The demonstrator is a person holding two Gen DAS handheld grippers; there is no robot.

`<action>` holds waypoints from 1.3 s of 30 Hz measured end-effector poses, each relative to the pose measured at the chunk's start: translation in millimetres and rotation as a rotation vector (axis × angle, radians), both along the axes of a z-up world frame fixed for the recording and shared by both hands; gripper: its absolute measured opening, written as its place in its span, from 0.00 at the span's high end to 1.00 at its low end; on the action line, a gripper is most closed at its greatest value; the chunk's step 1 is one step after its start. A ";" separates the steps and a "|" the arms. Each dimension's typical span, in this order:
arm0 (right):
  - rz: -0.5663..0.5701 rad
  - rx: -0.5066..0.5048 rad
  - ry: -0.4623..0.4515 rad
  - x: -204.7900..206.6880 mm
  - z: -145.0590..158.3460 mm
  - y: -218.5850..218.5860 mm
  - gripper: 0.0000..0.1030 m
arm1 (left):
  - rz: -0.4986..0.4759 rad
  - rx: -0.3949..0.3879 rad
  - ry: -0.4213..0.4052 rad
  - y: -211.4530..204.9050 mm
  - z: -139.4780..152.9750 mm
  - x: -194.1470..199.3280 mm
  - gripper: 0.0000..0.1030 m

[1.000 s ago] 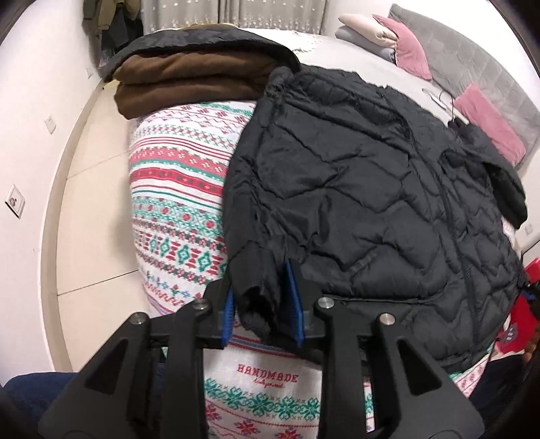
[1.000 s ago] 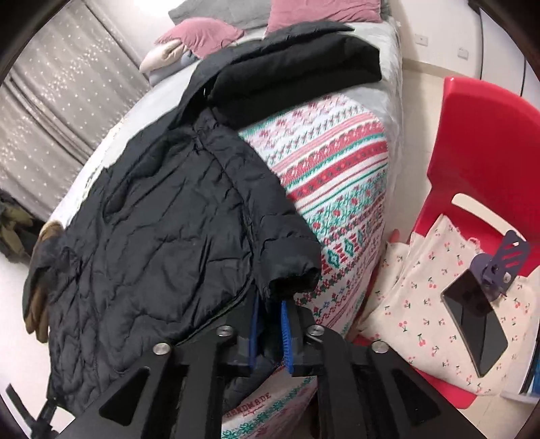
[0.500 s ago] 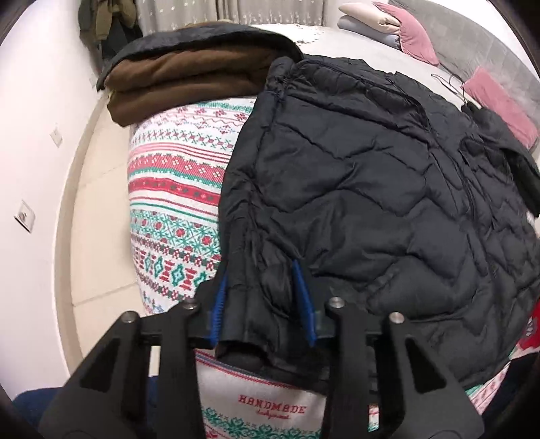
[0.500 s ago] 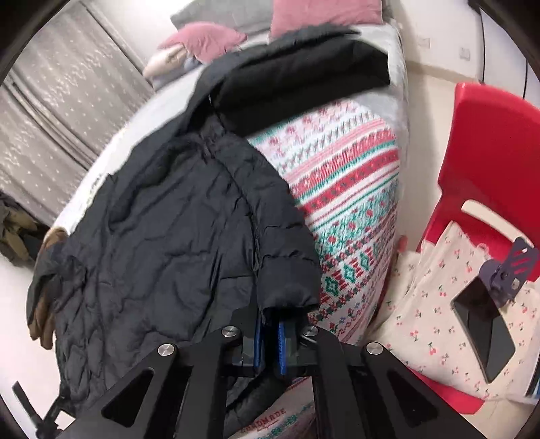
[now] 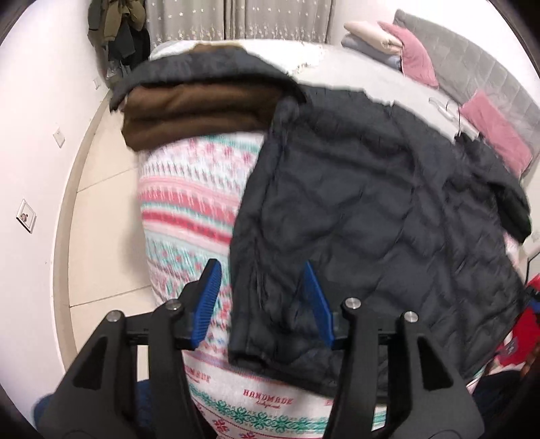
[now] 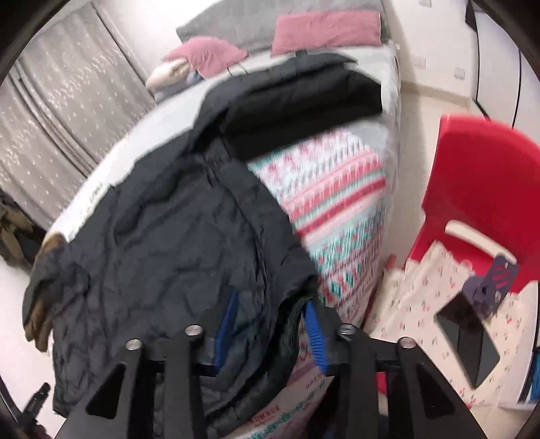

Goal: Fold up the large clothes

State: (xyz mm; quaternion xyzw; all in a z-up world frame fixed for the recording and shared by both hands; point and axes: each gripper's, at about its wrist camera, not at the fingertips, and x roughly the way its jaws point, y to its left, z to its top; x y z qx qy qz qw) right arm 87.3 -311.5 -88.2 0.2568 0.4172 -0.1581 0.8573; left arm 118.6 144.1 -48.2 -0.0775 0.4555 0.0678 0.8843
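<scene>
Black quilted jacket (image 5: 371, 219) spread flat over the near end of a bed, on a patterned blanket (image 5: 189, 209) banded in red, green and white; lower corner of the jacket hanging toward the near edge, just above the printed word on the blanket.

Left gripper (image 5: 261, 300) spread and widening, blue pads clear of the cloth; left pad over bare blanket, right pad over the jacket's near left corner; corner lying loose between the jaws, not pinched.

Right gripper (image 6: 270, 324) likewise parting, blue pads on either side of the jacket's (image 6: 168, 236) near right cuff; fabric bunched between the jaws and close to both pads; contact hard to judge through the blur, no clear pinch seen.

Far left on the bed, a folded brown garment (image 5: 199, 111) stacked under a dark one, touching the jacket's far left shoulder; further right, a folded black garment (image 6: 303, 101) lying against the jacket's far end; pink pillows (image 6: 324, 30) and a grey headboard at the far end of the bed.

Right of the bed, a red plastic chair (image 6: 482, 175) carrying a cherry-print cloth bag (image 6: 422, 304), with a dark phone (image 6: 469, 341) on a small purple stand resting on the bag; curtains along the far left wall.
</scene>
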 end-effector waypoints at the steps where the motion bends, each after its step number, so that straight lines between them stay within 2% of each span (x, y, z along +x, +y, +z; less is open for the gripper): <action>1: 0.001 -0.020 -0.013 2.4 7.7 0.0 0.59 | 0.008 -0.012 -0.021 4.7 17.2 6.5 0.47; 2: 0.004 -0.031 -0.027 4.8 14.3 0.3 0.57 | 0.021 -0.020 -0.040 9.0 29.8 11.2 0.46; 4: 0.028 -0.036 -0.065 14.0 31.4 1.3 0.56 | 0.059 -0.041 -0.079 18.9 53.0 19.3 0.35; 6: 0.049 -0.033 -0.093 25.4 47.1 2.1 0.54 | 0.101 -0.080 -0.141 33.7 78.3 30.9 0.32; 8: 0.075 -0.044 -0.126 41.8 64.3 4.7 0.45 | 0.165 -0.125 -0.169 48.8 93.4 43.4 0.31; 9: 0.096 -0.029 -0.145 55.9 72.7 3.0 0.43 | 0.184 -0.157 -0.176 53.8 96.7 47.5 0.31; 11: 0.109 0.027 -0.160 74.9 78.9 -2.3 0.40 | 0.207 -0.270 -0.204 62.9 102.4 58.5 0.30; 12: 0.111 0.077 -0.177 85.6 80.6 -9.0 0.40 | 0.210 -0.314 -0.208 62.3 102.5 66.6 0.27; 13: 0.096 0.132 -0.196 98.5 81.7 -19.8 0.40 | 0.205 -0.326 -0.208 59.4 101.8 71.5 0.23; 15: 0.061 0.163 -0.208 113.4 81.4 -33.1 0.40 | 0.155 -0.304 -0.203 38.0 91.1 87.1 0.21; 17: 0.010 0.192 -0.229 128.8 76.7 -54.7 0.40 | 0.071 -0.255 -0.161 9.0 71.5 104.5 0.21; 19: -0.028 0.229 -0.252 136.8 70.0 -74.9 0.40 | 0.002 -0.242 -0.120 -11.8 48.3 119.2 0.21; 24: -0.139 0.271 -0.314 154.3 59.0 -135.4 0.40 | -0.012 -0.271 -0.005 -31.9 -5.3 149.8 0.21; 29: -0.213 0.327 -0.357 173.4 44.5 -187.5 0.40 | -0.019 -0.214 0.023 -33.4 -15.4 164.9 0.20; 31: -0.251 0.339 -0.345 185.5 33.6 -205.8 0.40 | -0.028 -0.204 0.039 -35.5 -19.3 170.7 0.20; 39: -0.312 0.284 -0.308 225.0 4.4 -242.3 0.40 | -0.048 -0.055 0.081 -50.5 -36.4 189.8 0.18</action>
